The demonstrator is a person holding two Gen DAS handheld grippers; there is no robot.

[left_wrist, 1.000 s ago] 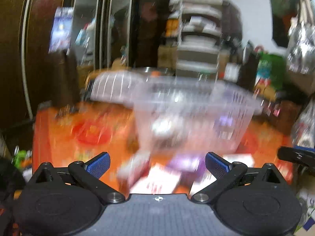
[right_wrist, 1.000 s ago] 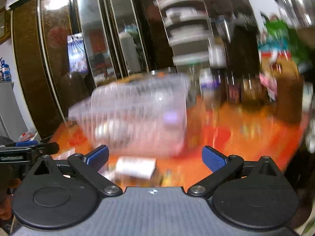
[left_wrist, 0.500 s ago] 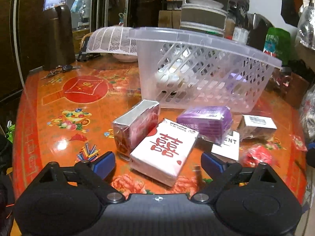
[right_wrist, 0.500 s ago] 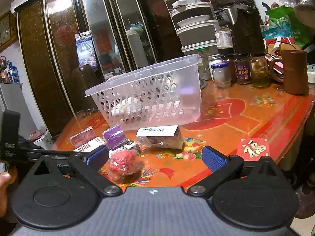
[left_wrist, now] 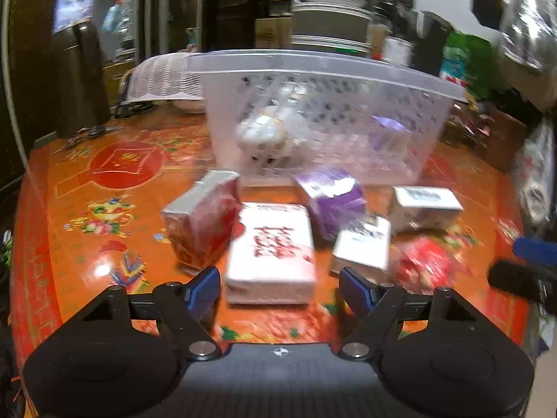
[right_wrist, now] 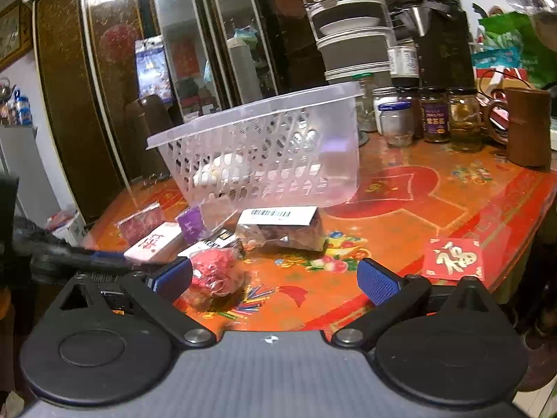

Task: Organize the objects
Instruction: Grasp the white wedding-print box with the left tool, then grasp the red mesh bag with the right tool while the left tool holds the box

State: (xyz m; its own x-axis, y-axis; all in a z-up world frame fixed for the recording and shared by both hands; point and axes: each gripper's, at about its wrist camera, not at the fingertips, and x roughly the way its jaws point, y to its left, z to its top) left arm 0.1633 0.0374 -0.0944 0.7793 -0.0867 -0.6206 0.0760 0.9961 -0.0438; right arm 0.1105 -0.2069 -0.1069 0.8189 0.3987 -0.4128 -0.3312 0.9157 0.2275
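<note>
A clear plastic basket (left_wrist: 323, 122) (right_wrist: 264, 160) stands on the orange table with white items inside. In front of it lie a white box with red characters (left_wrist: 271, 254) (right_wrist: 155, 242), a red-wrapped box (left_wrist: 202, 223), a purple pack (left_wrist: 334, 198) (right_wrist: 190, 224), a small white box (left_wrist: 362, 247), a barcode-labelled pack (left_wrist: 423, 205) (right_wrist: 282, 226) and a red crinkly bag (left_wrist: 424, 264) (right_wrist: 216, 270). My left gripper (left_wrist: 280, 287) is open, its fingers just short of the white box. My right gripper (right_wrist: 275, 278) is open and empty, its left finger beside the red bag.
Glass jars (right_wrist: 431, 115) and a brown mug (right_wrist: 525, 125) stand at the table's back right. A red paper card (right_wrist: 452, 259) lies near the right edge. A white mesh cover (left_wrist: 160, 76) sits behind the basket. Dark cabinets stand behind.
My left gripper has moved forward and its jaws have narrowed around the white box's near end. My right gripper has moved closer to the red bag. The objects have not moved.
</note>
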